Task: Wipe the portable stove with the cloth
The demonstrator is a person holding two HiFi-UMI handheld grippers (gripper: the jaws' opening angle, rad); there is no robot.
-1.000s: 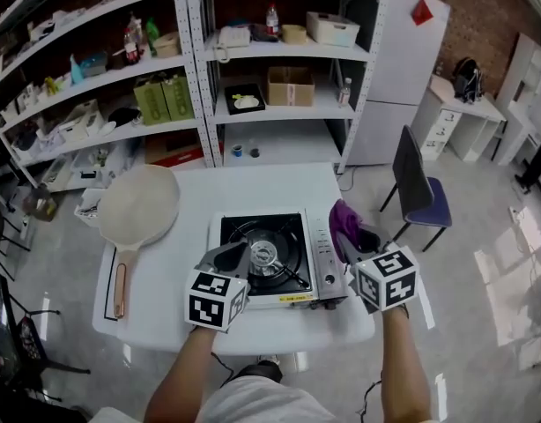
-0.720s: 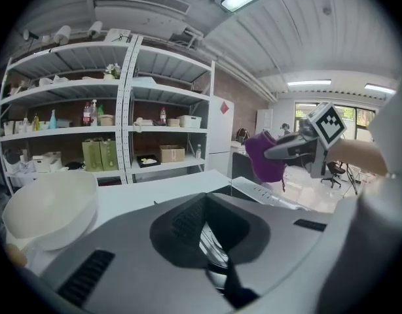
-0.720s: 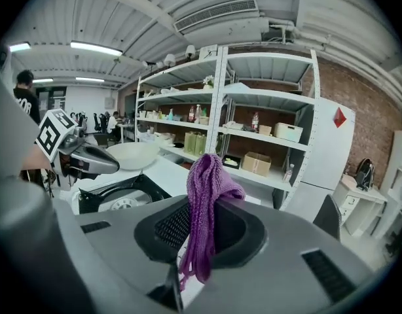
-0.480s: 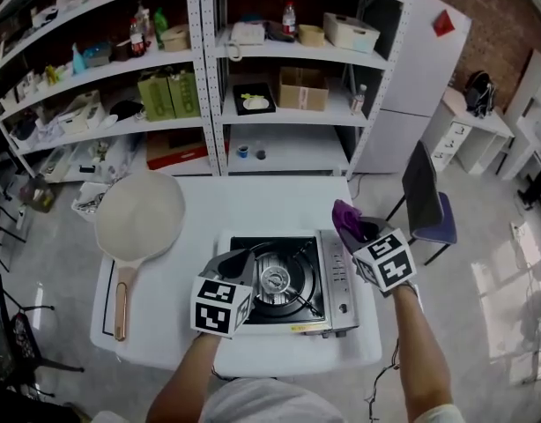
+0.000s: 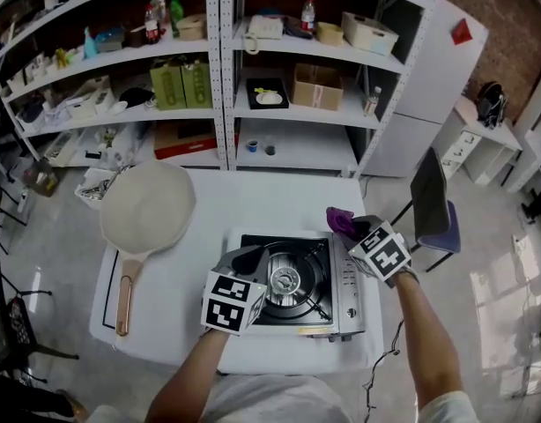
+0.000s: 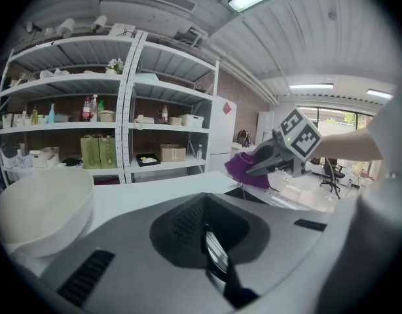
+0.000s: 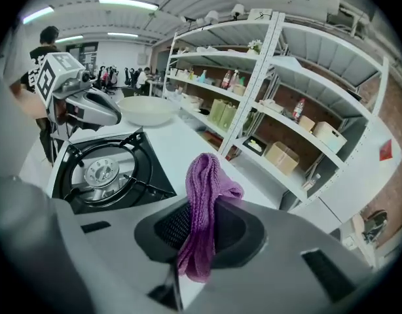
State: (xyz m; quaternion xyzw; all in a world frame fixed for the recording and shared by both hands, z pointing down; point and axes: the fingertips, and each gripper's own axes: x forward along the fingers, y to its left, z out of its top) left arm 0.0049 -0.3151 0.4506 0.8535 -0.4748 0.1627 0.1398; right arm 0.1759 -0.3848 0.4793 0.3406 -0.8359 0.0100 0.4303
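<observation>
Purple knitted cloth (image 7: 202,201) is pinched in the right gripper (image 5: 350,229). Its jaws are clamped on the bunched middle, so one fold stands above them and a loose end trails below. Cloth and gripper are at the far right corner of the stove (image 5: 292,282), on its control-panel side; whether the fabric touches the metal cannot be told. The left gripper (image 5: 250,259) hovers over the stove's near left part, jaws together with nothing between them.

The cloth looks light, soft and floppy. It will likely drape and crumple under pressure rather than push stiffly, so holding the bunch with a pad of fabric left free suits wiping. The stove looks like rigid sheet metal that may slide on the smooth white table (image 5: 253,196), and its black pan supports could snag the knit. A pale pan (image 5: 145,208) lies well to the stove's left.
</observation>
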